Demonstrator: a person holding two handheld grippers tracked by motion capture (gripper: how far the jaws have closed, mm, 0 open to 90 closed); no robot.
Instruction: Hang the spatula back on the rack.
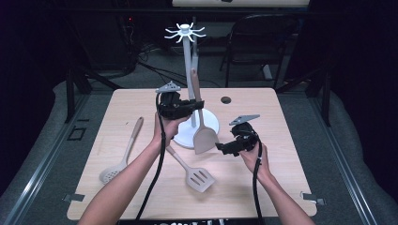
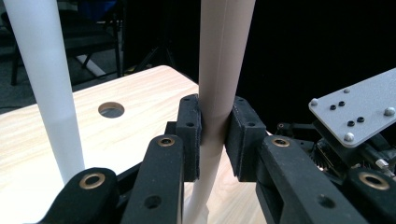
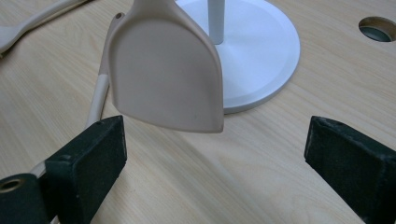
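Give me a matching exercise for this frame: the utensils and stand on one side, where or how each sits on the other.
1. solid turner
2. slotted turner
3. slotted spoon
4. white stand

A. lying flat at the table's left
B. upright, on a round base
C. handle clamped in the left gripper
D. lying flat between the person's forearms

Pairs: 1-C, 2-D, 3-A, 4-B

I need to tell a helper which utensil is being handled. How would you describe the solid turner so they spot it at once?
Find the white stand at the table's middle. Upright before its pole, the solid turner hangs with the left gripper shut on its handle. Unlike the slotted turner and perforated spoon lying flat, its blade is unbroken.
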